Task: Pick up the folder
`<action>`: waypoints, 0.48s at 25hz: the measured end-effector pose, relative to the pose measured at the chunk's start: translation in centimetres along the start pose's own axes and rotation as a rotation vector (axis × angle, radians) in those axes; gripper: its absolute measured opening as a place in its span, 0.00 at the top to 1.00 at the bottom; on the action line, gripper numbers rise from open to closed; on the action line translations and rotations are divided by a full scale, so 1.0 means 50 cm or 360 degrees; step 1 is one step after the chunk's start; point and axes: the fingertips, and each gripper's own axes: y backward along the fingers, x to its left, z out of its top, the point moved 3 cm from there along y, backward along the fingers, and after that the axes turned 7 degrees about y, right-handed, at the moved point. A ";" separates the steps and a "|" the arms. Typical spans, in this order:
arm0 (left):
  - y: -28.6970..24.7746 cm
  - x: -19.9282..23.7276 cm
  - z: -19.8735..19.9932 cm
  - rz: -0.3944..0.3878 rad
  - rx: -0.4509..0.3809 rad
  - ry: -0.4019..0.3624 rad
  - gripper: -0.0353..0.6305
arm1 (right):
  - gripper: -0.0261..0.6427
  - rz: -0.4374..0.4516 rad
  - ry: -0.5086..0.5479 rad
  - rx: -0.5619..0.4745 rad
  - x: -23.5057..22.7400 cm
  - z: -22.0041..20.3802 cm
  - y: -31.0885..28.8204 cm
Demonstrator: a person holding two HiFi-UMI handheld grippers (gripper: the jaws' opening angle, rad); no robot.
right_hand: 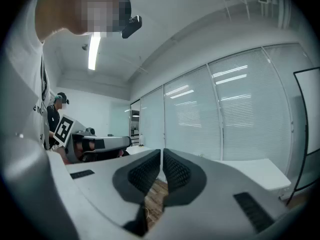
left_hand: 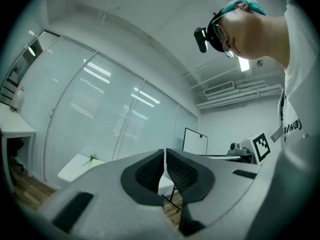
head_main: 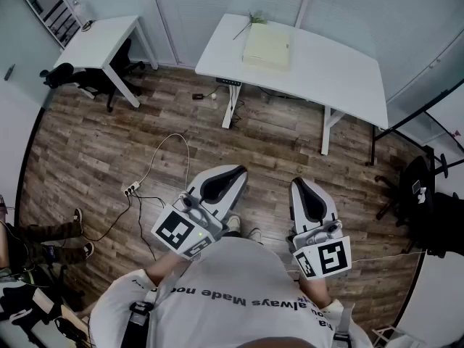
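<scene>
- The left gripper (left_hand: 164, 153) has its jaws pressed together with nothing between them; the right gripper (right_hand: 161, 152) is the same, pads meeting and empty.
- Both sit close in front of the person's torso (head_main: 232, 296), side by side and roughly level; likely a resting carry, since nothing is within reach.
- Ahead of both claws, well apart across the wooden floor (head_main: 145, 143), stands a white desk (head_main: 341, 71); the folder (head_main: 266, 46) lies flat toward its left end.
- Only the head view shows the folder plainly. The left gripper view catches the desk small, left of its jaws; the right gripper view shows bare desktop to its right and no folder.
</scene>
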 end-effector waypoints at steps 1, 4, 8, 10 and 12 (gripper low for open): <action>0.000 0.002 0.004 -0.0001 -0.0001 -0.0004 0.91 | 0.93 0.0000 0.0004 0.0000 0.000 0.003 -0.002; 0.001 0.009 0.013 -0.0004 -0.0003 -0.0019 0.91 | 0.93 -0.0003 0.0016 -0.0002 0.003 0.009 -0.010; 0.010 0.023 0.019 -0.0013 -0.0001 -0.0020 0.91 | 0.93 -0.0022 0.0015 -0.0007 0.009 0.012 -0.023; 0.017 0.030 0.020 -0.0016 0.0006 -0.0014 0.91 | 0.93 -0.0037 0.0003 -0.0016 0.016 0.013 -0.029; 0.023 0.037 0.020 -0.0015 0.0014 -0.0006 0.91 | 0.92 -0.0039 -0.0006 -0.0025 0.022 0.013 -0.034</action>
